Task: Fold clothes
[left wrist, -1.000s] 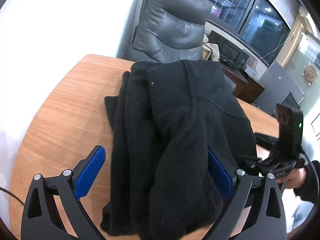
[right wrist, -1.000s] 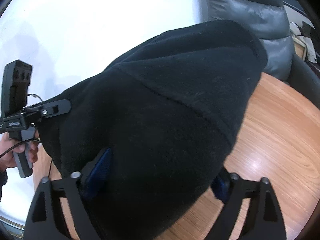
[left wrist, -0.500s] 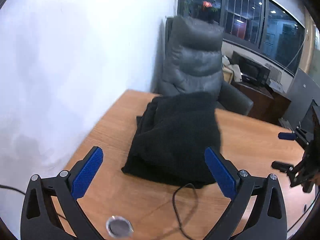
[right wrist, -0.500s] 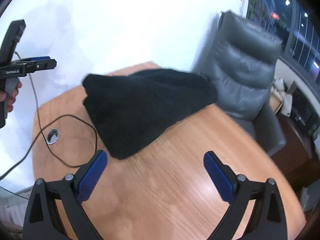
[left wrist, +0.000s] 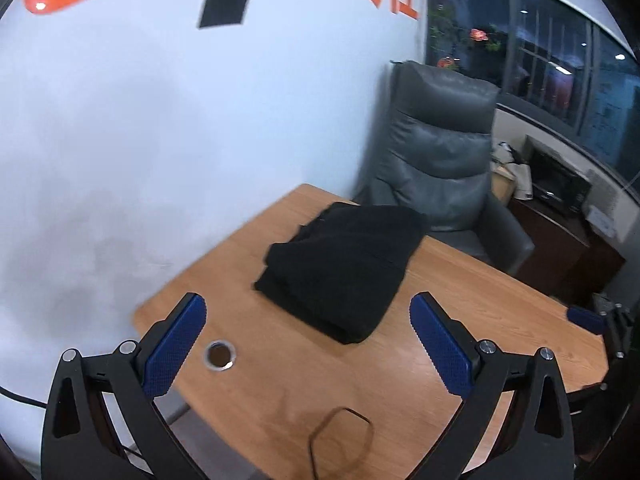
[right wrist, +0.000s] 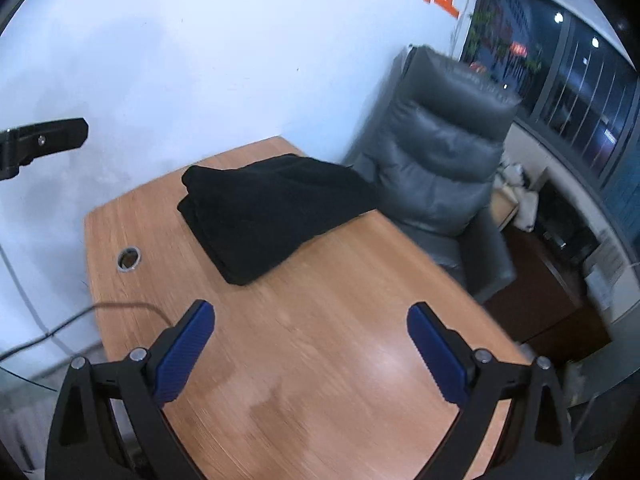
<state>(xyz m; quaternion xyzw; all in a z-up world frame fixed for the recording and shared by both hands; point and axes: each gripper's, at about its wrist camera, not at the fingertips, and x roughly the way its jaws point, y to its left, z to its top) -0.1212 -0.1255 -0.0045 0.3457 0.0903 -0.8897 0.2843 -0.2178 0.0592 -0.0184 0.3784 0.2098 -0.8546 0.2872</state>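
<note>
Left wrist view puts the left gripper (left wrist: 308, 336) at the bottom of the frame, jaws spread wide and holding nothing, raised above the wooden table (left wrist: 460, 304). Straight ahead and up from the gap between its blue pads lies the black garment (left wrist: 344, 268), a compact folded stack in the middle of the frame, well apart from the pads. Its long axis runs from lower left toward upper right, the far end close to the table edge next to the grey armchair (left wrist: 440, 160). A round cable hole (left wrist: 219, 355) sits just beside the left pad, and a loop of cable (left wrist: 340, 436) lies on the wood at bottom centre.

In the right wrist view the right gripper (right wrist: 310, 344) is likewise apart and empty, with a broad stretch of bare wood between it and the garment, which sits in the upper middle of that frame, slanting down to the right. The right gripper looks a little farther off, though the fisheye makes this uncertain. The fold looks finished; I judge any further tidying would start from the near corner, where open tabletop gives room on both sides
</note>
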